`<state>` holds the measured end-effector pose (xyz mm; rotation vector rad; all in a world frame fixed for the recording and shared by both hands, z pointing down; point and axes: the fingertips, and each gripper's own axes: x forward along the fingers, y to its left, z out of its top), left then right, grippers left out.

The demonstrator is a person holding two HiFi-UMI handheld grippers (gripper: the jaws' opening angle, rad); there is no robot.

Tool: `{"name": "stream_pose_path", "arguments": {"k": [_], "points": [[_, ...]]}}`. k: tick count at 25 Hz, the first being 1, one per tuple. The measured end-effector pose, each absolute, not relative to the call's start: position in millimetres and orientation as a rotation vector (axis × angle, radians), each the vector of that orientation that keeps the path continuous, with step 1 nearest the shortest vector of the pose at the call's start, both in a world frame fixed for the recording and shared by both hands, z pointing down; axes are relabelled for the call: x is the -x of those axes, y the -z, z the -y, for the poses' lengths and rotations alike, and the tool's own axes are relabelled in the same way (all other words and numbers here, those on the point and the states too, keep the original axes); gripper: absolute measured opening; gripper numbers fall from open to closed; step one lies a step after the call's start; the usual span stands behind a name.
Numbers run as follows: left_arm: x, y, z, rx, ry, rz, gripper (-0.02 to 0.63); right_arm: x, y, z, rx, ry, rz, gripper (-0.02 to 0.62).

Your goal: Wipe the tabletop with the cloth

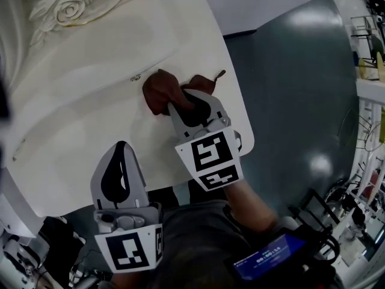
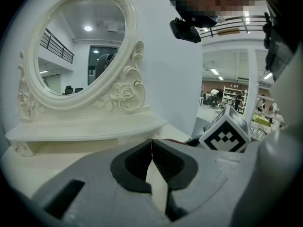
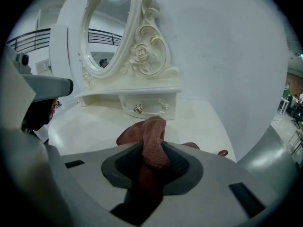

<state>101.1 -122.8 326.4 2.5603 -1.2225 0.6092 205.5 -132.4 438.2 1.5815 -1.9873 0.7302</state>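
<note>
A reddish-brown cloth [image 1: 160, 89] lies bunched on the white tabletop [image 1: 84, 113], toward its right side. My right gripper [image 1: 184, 99] is shut on the cloth's near edge. In the right gripper view a fold of the cloth [image 3: 151, 138] is pinched between the dark pads of the right gripper [image 3: 152, 149], and the rest spills onto the table ahead. My left gripper [image 1: 122, 146] hovers over the front of the table, to the left of and nearer than the cloth. The left gripper [image 2: 151, 143] has its jaw tips touching, with nothing between them.
An ornate white oval mirror [image 2: 78, 46] on a low stand with a small knobbed drawer [image 3: 138, 109] occupies the back of the table. The table's rounded right edge [image 1: 246, 125] drops to a grey floor [image 1: 301, 101]. The right gripper's marker cube [image 2: 226, 135] shows beside the left jaws.
</note>
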Motion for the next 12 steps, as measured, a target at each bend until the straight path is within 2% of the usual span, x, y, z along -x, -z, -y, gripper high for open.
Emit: {"name": "stream_pose_path", "arguments": {"k": [12], "points": [[-181,-331,100,-2.626,-0.624,1.118,0.015,-293,-438,102,-1.68,-0.745,1.944,0.11]]}}
